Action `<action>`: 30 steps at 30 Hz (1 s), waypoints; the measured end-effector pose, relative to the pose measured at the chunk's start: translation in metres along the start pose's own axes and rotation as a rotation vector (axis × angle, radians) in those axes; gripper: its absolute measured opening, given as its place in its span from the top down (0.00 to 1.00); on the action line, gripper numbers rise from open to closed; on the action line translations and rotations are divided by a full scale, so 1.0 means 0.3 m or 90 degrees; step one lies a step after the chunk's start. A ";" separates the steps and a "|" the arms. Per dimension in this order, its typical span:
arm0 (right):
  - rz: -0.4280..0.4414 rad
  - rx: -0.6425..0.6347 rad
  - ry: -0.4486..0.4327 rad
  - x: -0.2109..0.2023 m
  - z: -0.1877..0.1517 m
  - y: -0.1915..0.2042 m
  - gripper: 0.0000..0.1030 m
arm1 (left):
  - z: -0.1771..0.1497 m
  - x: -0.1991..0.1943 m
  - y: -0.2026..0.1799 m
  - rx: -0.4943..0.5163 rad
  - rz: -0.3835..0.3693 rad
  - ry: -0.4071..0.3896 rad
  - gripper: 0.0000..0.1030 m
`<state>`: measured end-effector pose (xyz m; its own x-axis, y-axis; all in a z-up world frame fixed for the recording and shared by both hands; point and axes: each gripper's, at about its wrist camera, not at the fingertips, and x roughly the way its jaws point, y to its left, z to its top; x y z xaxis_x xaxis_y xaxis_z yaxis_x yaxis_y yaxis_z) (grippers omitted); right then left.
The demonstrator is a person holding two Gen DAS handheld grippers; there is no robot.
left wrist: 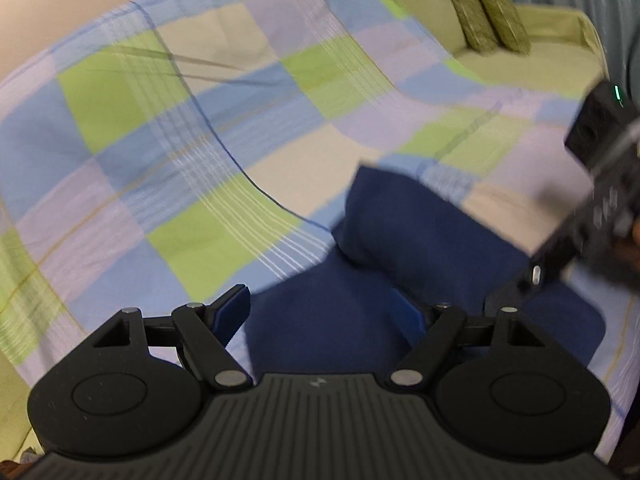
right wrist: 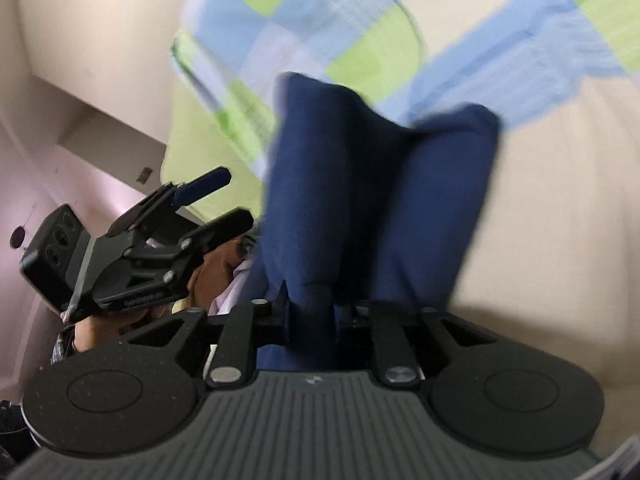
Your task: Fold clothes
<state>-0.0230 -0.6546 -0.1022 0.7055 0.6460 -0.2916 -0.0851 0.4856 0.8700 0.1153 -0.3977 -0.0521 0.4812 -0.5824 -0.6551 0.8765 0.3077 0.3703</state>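
A dark navy garment [left wrist: 400, 240] lies bunched on a checked sheet [left wrist: 160, 120] of blue, green, lilac and cream. In the left wrist view my left gripper [left wrist: 320, 316] stands open just above the garment's near part, with the cloth below the gap and its pads off it. My right gripper [right wrist: 312, 308] is shut on a fold of the navy garment [right wrist: 360, 180], which rises in two rolled ridges ahead of it. The right gripper's body [left wrist: 600, 200] shows blurred at the right edge. The left gripper [right wrist: 234, 198] appears open at the left, held by a hand [right wrist: 216, 268].
Two green cushions [left wrist: 484, 12] lean at the back of a pale yellow-green sofa or bed surface [left wrist: 540, 52] beyond the sheet. A cream wall and ceiling corner [right wrist: 80, 80] fill the left of the right wrist view. The checked sheet [right wrist: 360, 52] spreads behind the garment.
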 end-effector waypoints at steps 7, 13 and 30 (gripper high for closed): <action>-0.017 -0.009 -0.028 -0.003 0.038 0.035 0.64 | -0.018 0.016 -0.010 -0.011 -0.008 0.000 0.24; -0.027 0.040 -0.035 -0.010 0.064 0.009 0.63 | -0.028 -0.005 0.003 -0.012 0.000 -0.004 0.23; -0.092 0.040 -0.006 0.075 0.143 0.008 0.46 | -0.089 -0.055 0.048 -0.056 0.031 -0.013 0.23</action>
<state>0.0229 -0.6641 -0.0895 0.7139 0.5660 -0.4123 0.0625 0.5349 0.8426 0.1203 -0.3635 -0.0536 0.5243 -0.5797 -0.6238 0.8500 0.4012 0.3415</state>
